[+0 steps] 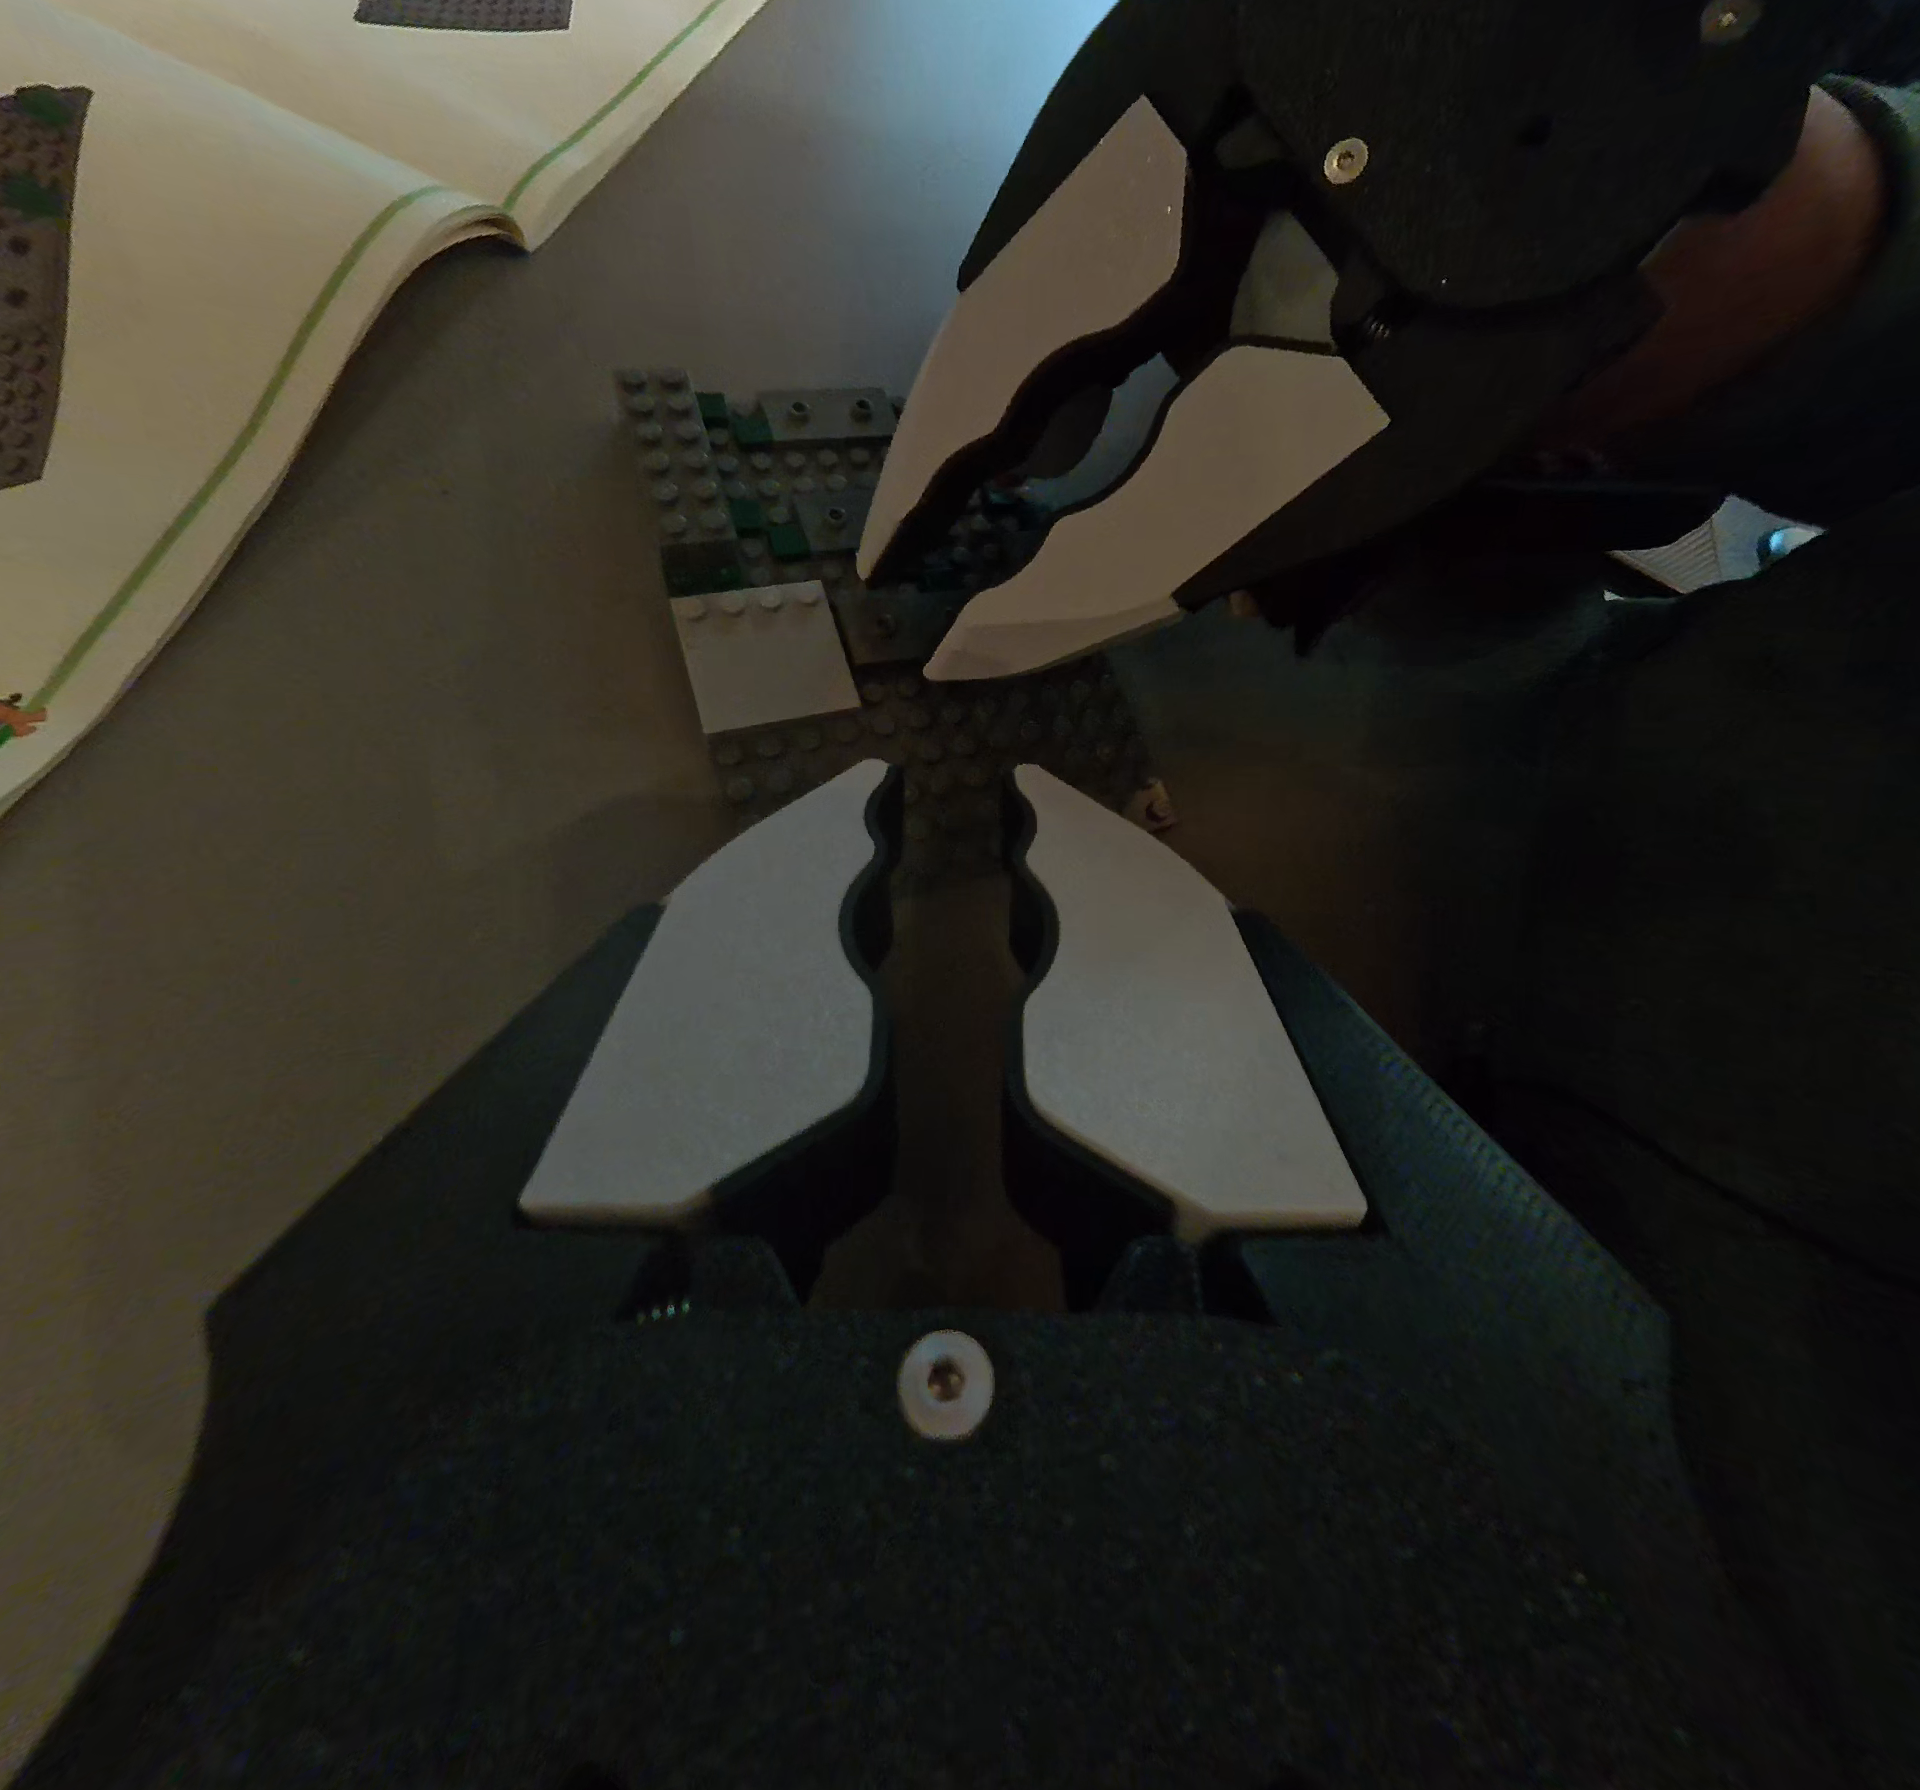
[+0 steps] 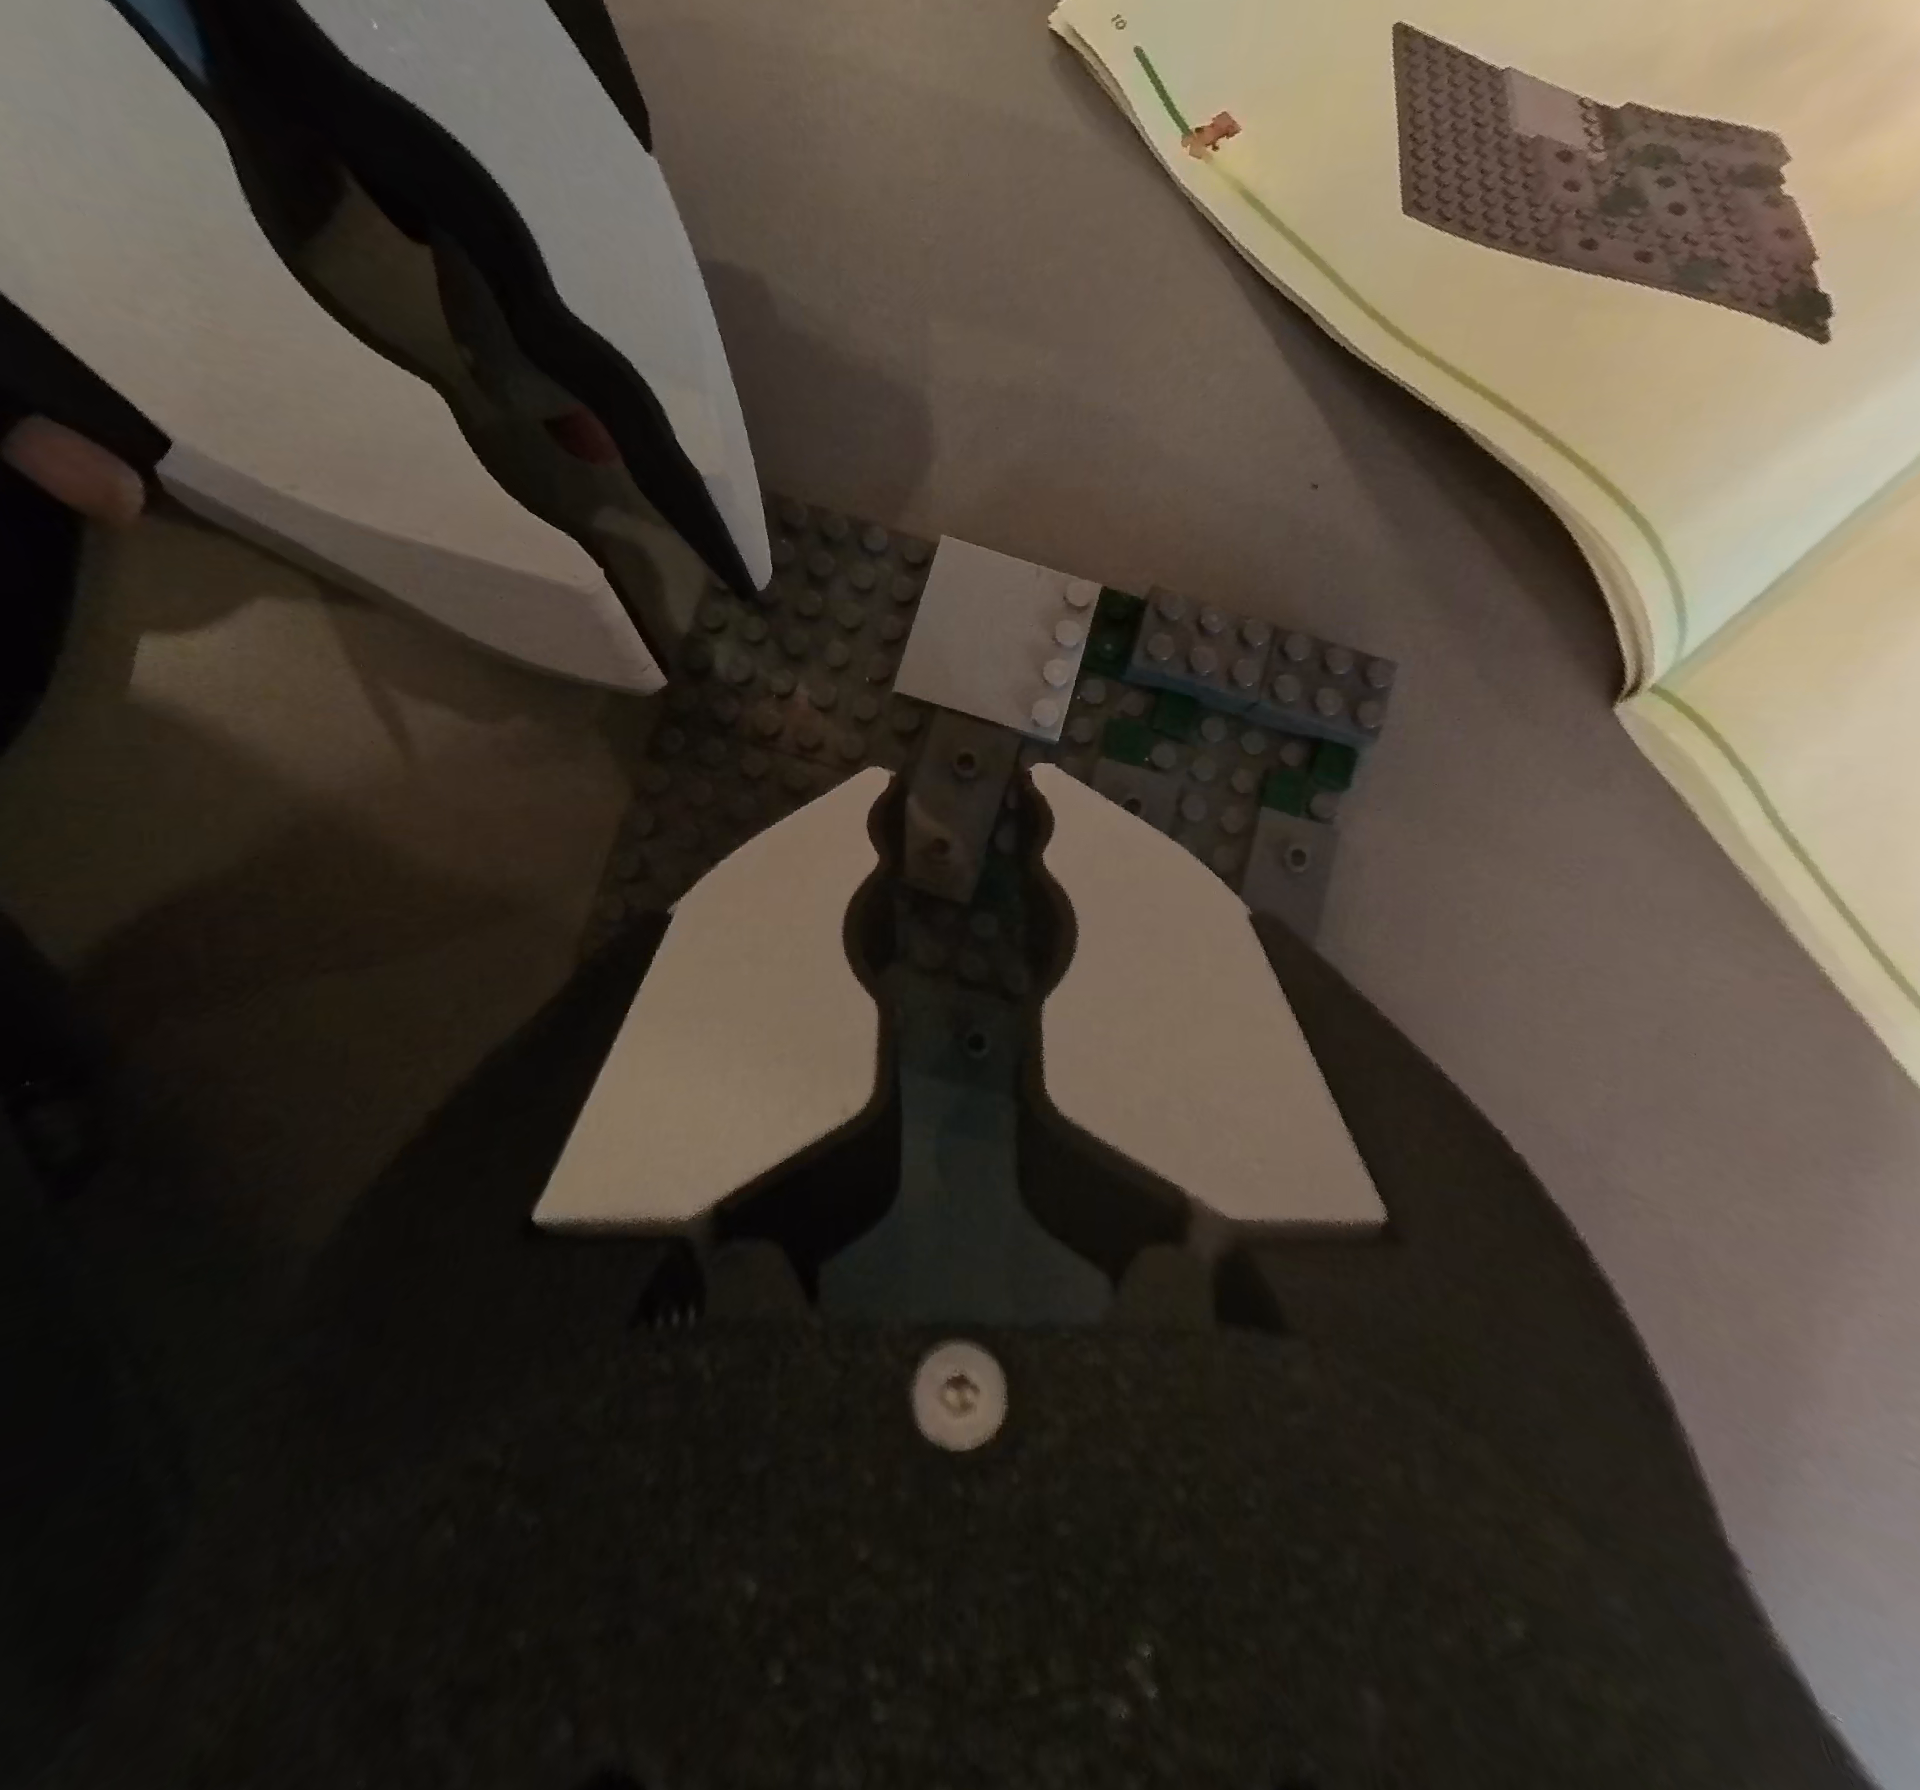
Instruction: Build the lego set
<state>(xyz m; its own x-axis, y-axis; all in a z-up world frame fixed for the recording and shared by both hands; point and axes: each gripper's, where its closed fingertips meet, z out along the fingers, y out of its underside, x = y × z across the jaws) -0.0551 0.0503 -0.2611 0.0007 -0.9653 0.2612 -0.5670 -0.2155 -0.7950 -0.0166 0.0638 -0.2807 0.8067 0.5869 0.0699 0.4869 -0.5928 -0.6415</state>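
grey bench [image 1: 364, 909] carries an open instruction booklet [image 2: 1558, 234] and, beside it, the grey studded baseplate [image 2: 810, 639] with green and grey pieces at one end. white sloped brick [image 2: 987, 639] sits on the plate. left gripper [image 1: 951, 784] hovers over the plate's near edge, jaws spread, nothing between them. right gripper [image 2: 961, 784] has jaws pinching a small dark grey plate [image 2: 956, 805] just beside the white brick.

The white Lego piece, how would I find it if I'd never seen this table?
Look for the grey studded baseplate lying on the table beside the open instruction booklet. On it sits the white piece, smooth with one row of studs along an edge. Everything around it is grey or dark green, so it is the only white one.
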